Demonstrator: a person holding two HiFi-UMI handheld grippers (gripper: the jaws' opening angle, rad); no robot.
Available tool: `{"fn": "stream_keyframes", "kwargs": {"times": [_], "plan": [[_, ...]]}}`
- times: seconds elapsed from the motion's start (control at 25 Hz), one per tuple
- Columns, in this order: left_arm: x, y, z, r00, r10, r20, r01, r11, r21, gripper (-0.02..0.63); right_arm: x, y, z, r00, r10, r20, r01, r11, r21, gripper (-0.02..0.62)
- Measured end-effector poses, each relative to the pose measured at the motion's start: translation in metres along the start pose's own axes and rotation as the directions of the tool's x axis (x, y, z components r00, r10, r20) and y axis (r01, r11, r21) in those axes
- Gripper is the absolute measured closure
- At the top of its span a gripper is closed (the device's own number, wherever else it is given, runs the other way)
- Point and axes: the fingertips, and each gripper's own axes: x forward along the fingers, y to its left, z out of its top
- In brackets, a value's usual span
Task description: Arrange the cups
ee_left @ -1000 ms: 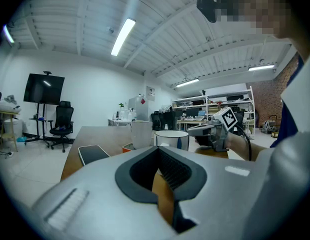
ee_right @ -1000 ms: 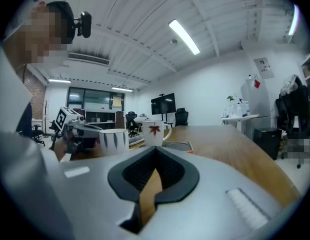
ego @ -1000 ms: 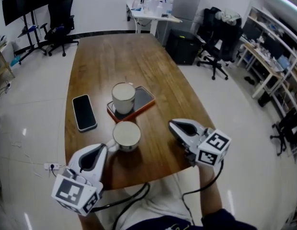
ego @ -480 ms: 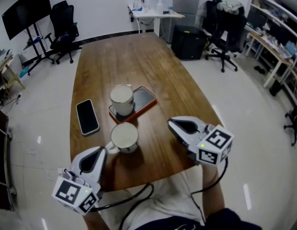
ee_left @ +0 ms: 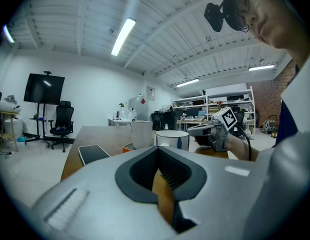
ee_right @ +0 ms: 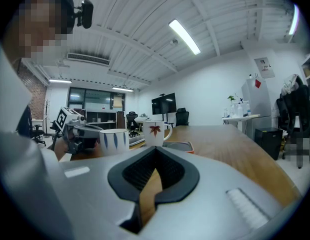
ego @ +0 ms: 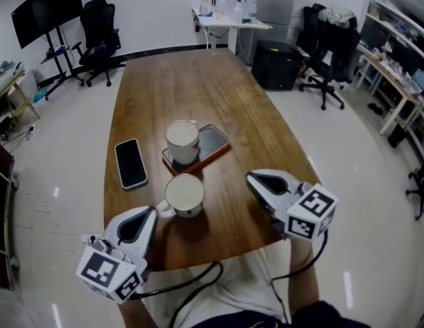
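My left claw [ego: 150, 212] and right claw [ego: 252, 178] both pinched together, empty, at near edge of table [ego: 164, 94]; striped mug [ego: 183, 195] just ahead, leaf mug [ego: 182, 142] behind on orange-cased phone [ego: 215, 144], so reaching in closed could topple either.

Item 1: striped cup [ego: 184, 195]. White mug with vertical blue stripes on its wall and a pale interior. It stands upright, mouth up, on the bare wood of the table [ego: 198, 94], close to the near edge and about midway along it. Its handle points toward the near left corner.

Item 2: leaf cup [ego: 183, 141]. White mug bearing a red maple-leaf print, seen in the right gripper view. It stands upright, mouth up, on the left end of an orange-rimmed dark tray [ego: 215, 142], just beyond item 1 toward the table's middle. Its handle is on the side facing the far edge.

The two cups are near each other but not touching.
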Motion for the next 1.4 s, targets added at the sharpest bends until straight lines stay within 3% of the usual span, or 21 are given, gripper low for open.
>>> {"fn": "stream_keyframes", "kwargs": {"times": [0.56,0.6,0.68,0.8,0.88,0.96,1.0,1.04,1.08,1.4], "plan": [[0.0,-0.003,0.0,1.0,0.003,0.003,-0.003,1.0,0.004,0.603,-0.001,-0.001,0.001,1.0,0.0,0.007,0.0,1.0,-0.007,0.594],[0.0,-0.003,0.0,1.0,0.002,0.003,-0.002,1.0,0.003,0.603,0.0,0.002,0.001,1.0,0.025,0.006,-0.025,1.0,-0.012,0.594],[0.0,-0.002,0.0,1.0,0.002,0.001,-0.002,1.0,0.002,0.603,0.002,0.024,-0.001,0.988,0.155,-0.003,-0.155,0.987,-0.035,0.594],[0.0,-0.002,0.0,1.0,0.004,0.002,-0.004,1.0,0.001,0.603,0.0,0.07,0.001,0.92,0.391,-0.025,-0.392,0.917,-0.074,0.595],[0.001,-0.002,0.001,1.0,0.004,0.001,-0.004,1.0,0.002,0.603,-0.003,0.081,0.001,0.898,0.439,-0.035,-0.441,0.894,-0.076,0.595],[0.001,-0.002,0.001,1.0,0.003,-0.001,-0.003,1.0,0.003,0.603,-0.002,0.081,0.001,0.898,0.438,-0.038,-0.44,0.895,-0.074,0.595],[0.001,-0.002,0.001,1.0,0.003,-0.001,-0.003,1.0,0.003,0.603,-0.002,0.081,0.0,0.899,0.436,-0.039,-0.437,0.896,-0.075,0.536],[0.001,-0.002,0.001,1.0,0.003,-0.001,-0.003,1.0,0.003,0.603,-0.001,0.081,0.0,0.9,0.434,-0.039,-0.436,0.897,-0.076,0.437],[0.001,-0.002,0.002,1.0,0.003,0.0,-0.003,1.0,0.002,0.603,0.0,0.081,0.001,0.902,0.431,-0.038,-0.432,0.899,-0.074,0.405],[0.001,-0.002,0.001,1.0,0.004,0.001,-0.004,1.0,0.003,0.603,0.011,0.085,0.001,0.907,0.42,-0.035,-0.421,0.904,-0.073,0.3]]}}
